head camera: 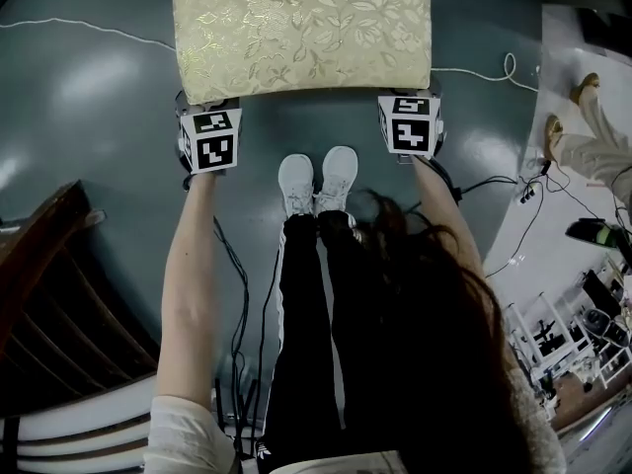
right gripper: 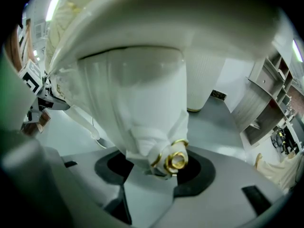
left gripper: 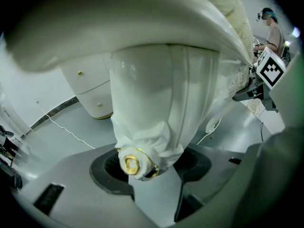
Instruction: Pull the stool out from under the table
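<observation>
The stool [head camera: 301, 33] has a cream floral cushion and stands on the grey floor just ahead of my feet. My left gripper [head camera: 207, 112] is at its near left corner and my right gripper [head camera: 410, 107] at its near right corner, the jaws hidden under the cushion edge. In the left gripper view a white stool leg [left gripper: 161, 94] with a gold tip fills the space between the jaws of the left gripper [left gripper: 147, 175], which hold it. The right gripper view shows the right gripper [right gripper: 156, 175] closed the same way round the other white leg [right gripper: 137, 103].
A dark wooden piece of furniture [head camera: 59, 304] stands at my lower left. Cables [head camera: 247, 294] trail over the floor by my shoes [head camera: 316, 181]. Another person's legs [head camera: 583, 136] are at the right. A white cabinet [left gripper: 90, 84] stands beyond the stool.
</observation>
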